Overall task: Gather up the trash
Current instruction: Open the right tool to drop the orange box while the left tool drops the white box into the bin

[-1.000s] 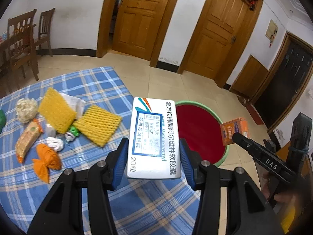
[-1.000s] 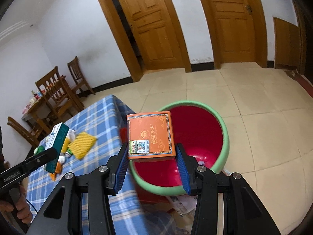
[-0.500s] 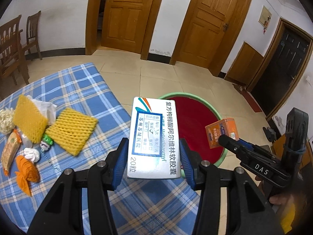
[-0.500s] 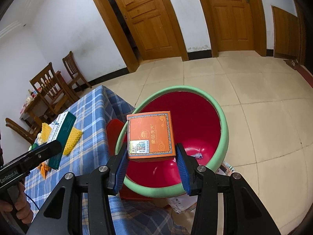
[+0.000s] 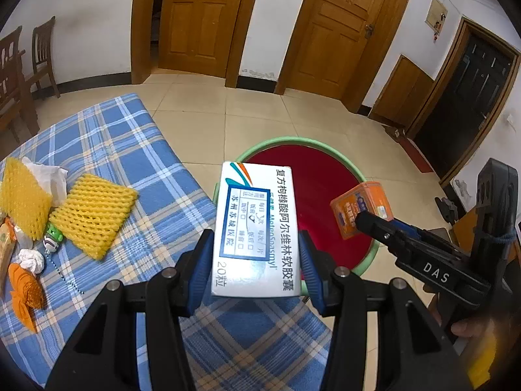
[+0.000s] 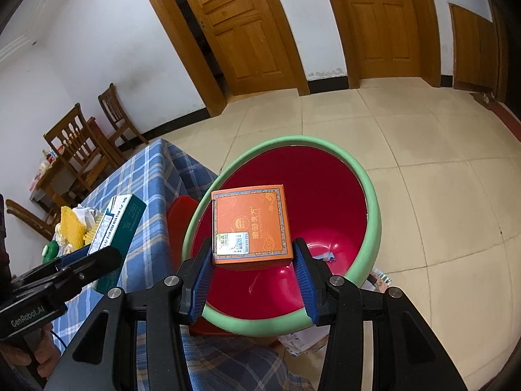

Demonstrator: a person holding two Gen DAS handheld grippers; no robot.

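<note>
the left gripper pinches a white medicine box at the table's edge, the right gripper clamping an orange box over the red basin.

Wooden doors in white wall; wooden chairs left; tiled floor.

Open red basin below, unobstructed

The surface wears a blue checked cloth. On it, toward its left, lie two yellow foam nets, crumpled white paper, an orange wad and a small green-and-white toy.
</note>
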